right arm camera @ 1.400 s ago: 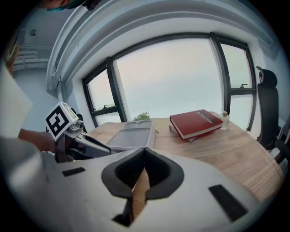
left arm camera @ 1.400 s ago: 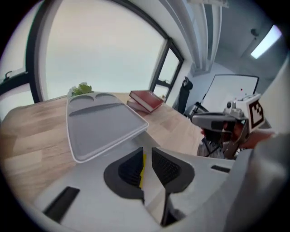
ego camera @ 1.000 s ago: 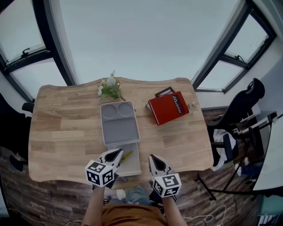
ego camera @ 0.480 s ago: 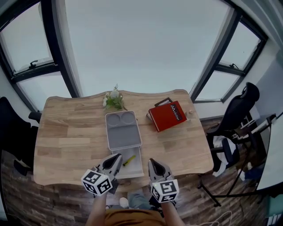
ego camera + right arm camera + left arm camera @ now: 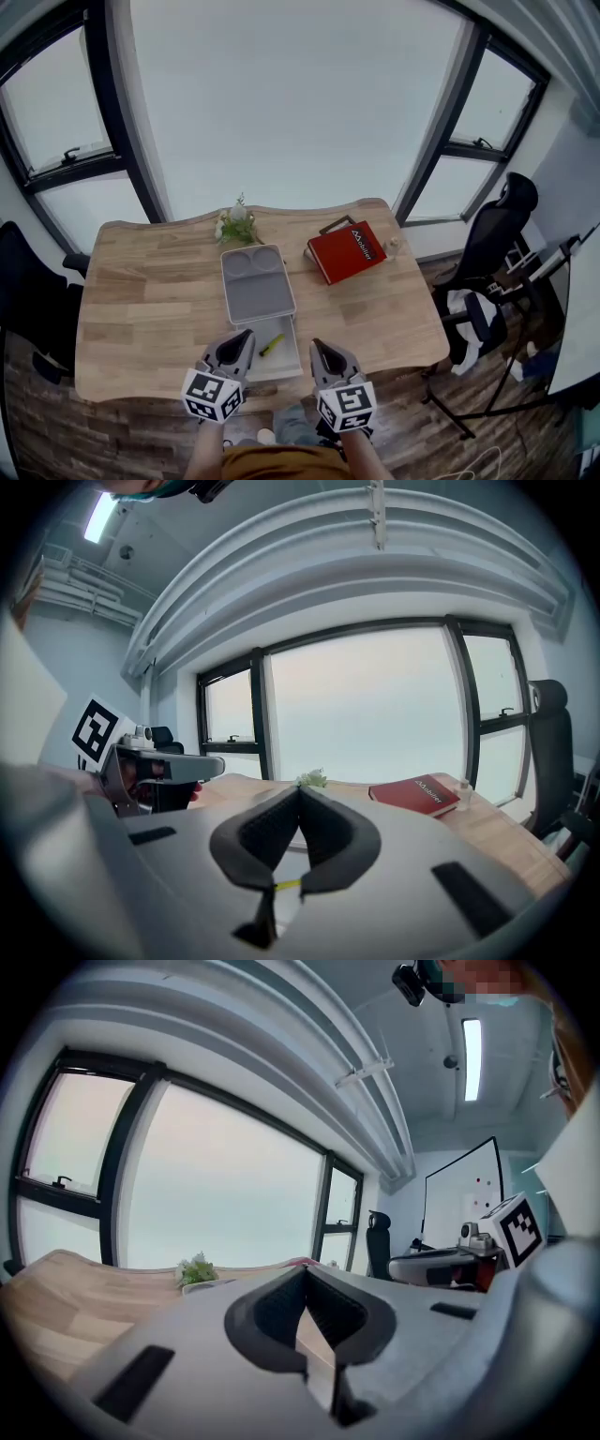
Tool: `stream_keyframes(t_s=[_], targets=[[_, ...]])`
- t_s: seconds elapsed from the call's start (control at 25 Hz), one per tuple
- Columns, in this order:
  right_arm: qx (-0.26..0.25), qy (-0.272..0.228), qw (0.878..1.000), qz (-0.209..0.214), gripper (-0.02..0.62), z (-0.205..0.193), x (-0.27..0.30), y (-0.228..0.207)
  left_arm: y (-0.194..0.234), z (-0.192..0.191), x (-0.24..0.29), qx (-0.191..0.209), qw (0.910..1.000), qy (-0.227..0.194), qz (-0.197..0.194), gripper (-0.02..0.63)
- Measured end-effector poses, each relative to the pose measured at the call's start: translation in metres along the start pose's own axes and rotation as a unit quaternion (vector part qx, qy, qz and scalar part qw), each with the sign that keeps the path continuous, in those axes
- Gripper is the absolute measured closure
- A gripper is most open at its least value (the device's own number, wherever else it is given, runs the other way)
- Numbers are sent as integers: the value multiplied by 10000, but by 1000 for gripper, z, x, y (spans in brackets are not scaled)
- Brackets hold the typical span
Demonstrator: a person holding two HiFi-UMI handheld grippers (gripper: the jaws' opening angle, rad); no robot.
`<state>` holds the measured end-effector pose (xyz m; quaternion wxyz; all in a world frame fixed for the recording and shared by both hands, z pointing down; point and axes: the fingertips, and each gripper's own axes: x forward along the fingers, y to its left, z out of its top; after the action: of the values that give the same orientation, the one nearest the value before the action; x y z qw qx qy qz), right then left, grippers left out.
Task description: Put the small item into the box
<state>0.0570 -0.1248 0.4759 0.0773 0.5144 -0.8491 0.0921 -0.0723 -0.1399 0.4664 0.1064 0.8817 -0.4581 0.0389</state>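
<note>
Flanking the box's near end, left gripper and right gripper each had jaws fully closed, empty. 1 yellow item lay in the box's near half.

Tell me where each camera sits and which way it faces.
Head view: on the person's head, steeply down onto the table; left gripper, right gripper, forearms at bottom.
Left gripper view: on that gripper, facing the window over shut jaws; right gripper at right.
Right gripper view: on that gripper, facing window and book over shut jaws; left gripper at left.
Both gripper views share the plant.
</note>
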Motion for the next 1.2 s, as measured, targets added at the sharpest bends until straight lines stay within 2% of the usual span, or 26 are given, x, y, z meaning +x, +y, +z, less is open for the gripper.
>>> stream_keyframes(t_s=[0.84, 1.2], targets=[[-3, 11, 10000, 4, 592, -3, -7, -6, -6, -3, -1, -83, 10000, -26, -13, 601], [25, -20, 10000, -19, 592, -2, -11, -8, 0, 0, -4, -479, 9987, -164, -16, 601]])
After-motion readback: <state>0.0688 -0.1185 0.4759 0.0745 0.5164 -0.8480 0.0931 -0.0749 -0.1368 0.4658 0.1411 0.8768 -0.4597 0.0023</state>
